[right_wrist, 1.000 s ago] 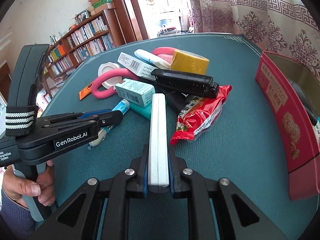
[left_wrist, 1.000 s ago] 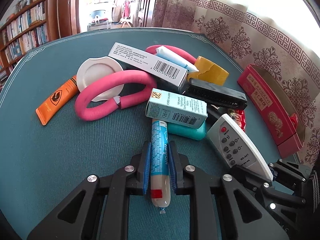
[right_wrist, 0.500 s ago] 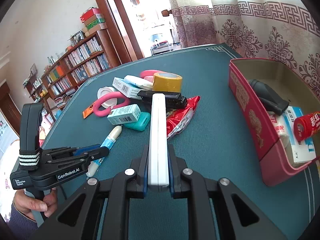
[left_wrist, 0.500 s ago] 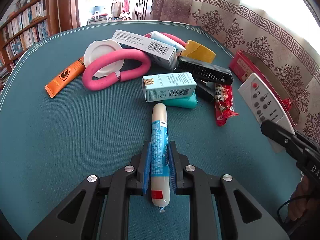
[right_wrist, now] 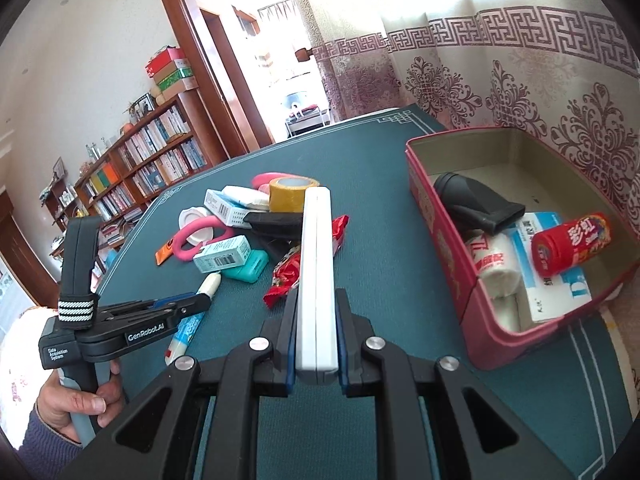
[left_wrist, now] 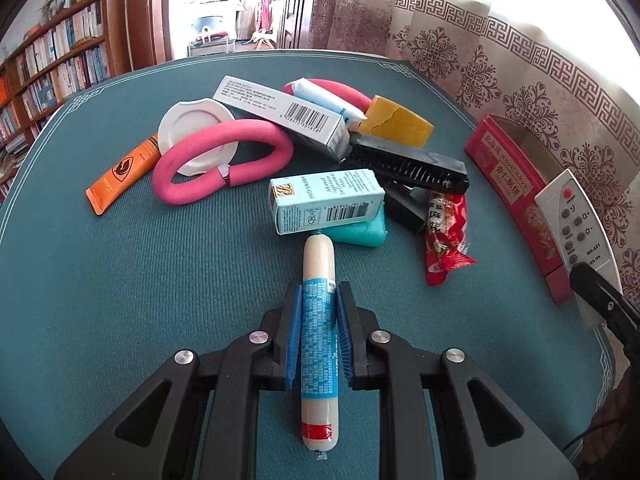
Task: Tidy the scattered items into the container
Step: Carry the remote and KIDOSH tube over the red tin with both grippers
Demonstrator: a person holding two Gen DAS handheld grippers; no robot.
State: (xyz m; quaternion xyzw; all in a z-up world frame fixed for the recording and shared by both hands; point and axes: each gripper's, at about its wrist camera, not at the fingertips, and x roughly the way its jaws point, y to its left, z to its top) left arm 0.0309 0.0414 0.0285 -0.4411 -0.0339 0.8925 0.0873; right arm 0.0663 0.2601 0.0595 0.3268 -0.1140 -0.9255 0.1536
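Tongs in both hands each carry one thing above a teal desk [left_wrist: 120, 280]. The right tongs [right_wrist: 317, 344] pinch a flat white remote control [right_wrist: 316, 264] by its narrow edges, its long body pointing forward over the desk. The left tongs [left_wrist: 318, 336] pinch a sausage stick [left_wrist: 319, 340] in a blue wrapper across its middle, both ends sticking out.

The container, a red tin box [right_wrist: 448, 264], sits at the right edge of the desk near a patterned curtain [right_wrist: 520, 80]. It already holds a black nozzle [right_wrist: 476, 202], a red-capped bottle [right_wrist: 572, 244], a white roll [right_wrist: 498, 268] and a flat white and blue packet [right_wrist: 560, 292].

To do this step well, the remote probably needs to swing right, clear the near wall of the box, and go in flat over the packet, since its length could catch on the rim or the bottle. The sausage stick would best wait its turn, so the two tongs do not crowd the opening.

A heap still lies in the middle of the desk: a pink foam ring [left_wrist: 224, 160], a white lid [left_wrist: 192, 132], an orange tube [left_wrist: 120, 176], two small cartons, a teal case [left_wrist: 360, 232], a black brush [left_wrist: 408, 166], yellow tape [left_wrist: 396, 126] and a red snack packet [left_wrist: 446, 236]. The snack packet lies between the heap and the box, below the path of both loads.
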